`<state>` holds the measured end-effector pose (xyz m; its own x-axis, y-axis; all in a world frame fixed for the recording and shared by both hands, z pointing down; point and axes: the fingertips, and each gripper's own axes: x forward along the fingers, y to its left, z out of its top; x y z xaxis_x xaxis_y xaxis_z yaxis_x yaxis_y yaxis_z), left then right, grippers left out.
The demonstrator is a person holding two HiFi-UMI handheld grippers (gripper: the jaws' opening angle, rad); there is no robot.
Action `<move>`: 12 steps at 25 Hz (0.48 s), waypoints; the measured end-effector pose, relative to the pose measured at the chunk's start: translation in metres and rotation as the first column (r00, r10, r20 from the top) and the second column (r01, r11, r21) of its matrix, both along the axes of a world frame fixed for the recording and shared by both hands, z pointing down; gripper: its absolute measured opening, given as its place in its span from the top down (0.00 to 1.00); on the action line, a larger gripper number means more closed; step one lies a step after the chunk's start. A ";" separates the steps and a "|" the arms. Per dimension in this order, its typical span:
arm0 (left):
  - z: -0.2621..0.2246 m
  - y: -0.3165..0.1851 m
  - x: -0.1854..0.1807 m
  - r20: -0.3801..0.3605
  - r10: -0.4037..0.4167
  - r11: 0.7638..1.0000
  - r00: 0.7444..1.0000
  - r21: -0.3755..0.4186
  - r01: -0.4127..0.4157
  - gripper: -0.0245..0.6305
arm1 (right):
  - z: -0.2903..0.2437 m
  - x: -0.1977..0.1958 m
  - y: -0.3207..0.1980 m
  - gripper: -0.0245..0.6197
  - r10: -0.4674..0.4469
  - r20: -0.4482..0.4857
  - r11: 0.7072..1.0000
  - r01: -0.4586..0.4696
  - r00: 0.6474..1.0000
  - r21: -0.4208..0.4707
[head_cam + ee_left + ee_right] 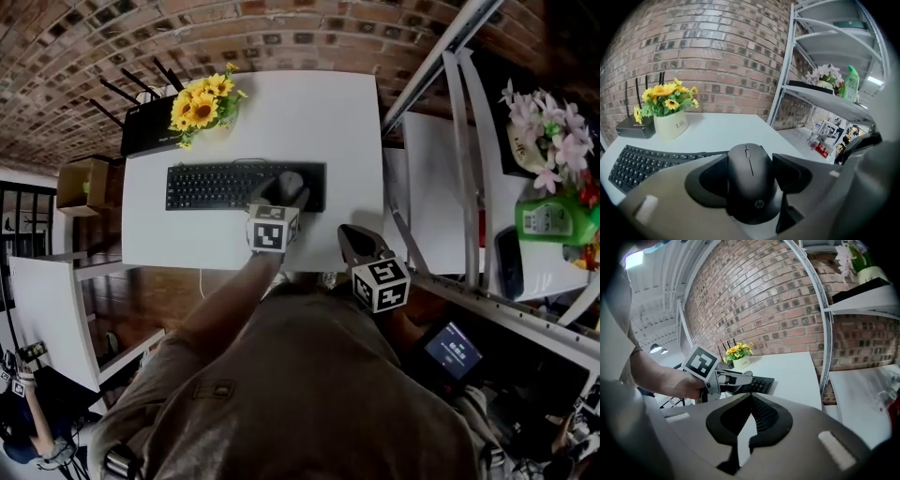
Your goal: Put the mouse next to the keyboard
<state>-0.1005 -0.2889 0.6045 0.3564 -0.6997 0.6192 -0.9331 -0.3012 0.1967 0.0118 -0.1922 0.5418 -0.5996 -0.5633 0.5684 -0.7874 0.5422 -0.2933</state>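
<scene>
On the white surface (309, 103) lies the keyboard (216, 187). The left gripper (750, 171) has its jaws clamped on the mouse (750, 187), over the keyboard's right end. Setting it down beside the keyboard looks not yet done. The right gripper (750, 399), short of the keyboard, has its jaws closed and empty.

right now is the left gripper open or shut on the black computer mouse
shut on it: left gripper view shows the left gripper clamping both sides of the black computer mouse

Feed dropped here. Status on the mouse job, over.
Left gripper shut on black computer mouse, over right end of black keyboard. Right gripper shut, empty, near white table's edge. Nothing in the way.
</scene>
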 end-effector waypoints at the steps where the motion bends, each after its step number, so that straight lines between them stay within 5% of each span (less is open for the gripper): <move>1: -0.002 0.001 0.005 -0.005 0.010 1.000 1.000 0.003 -0.010 0.51 | 0.000 0.002 0.001 0.95 0.008 -0.002 1.000 -0.008 1.000 0.004; 12: -0.009 0.025 0.047 -0.029 0.100 0.995 0.995 0.004 -0.100 0.51 | -0.006 0.024 0.021 0.95 0.084 0.000 0.996 -0.084 0.997 0.020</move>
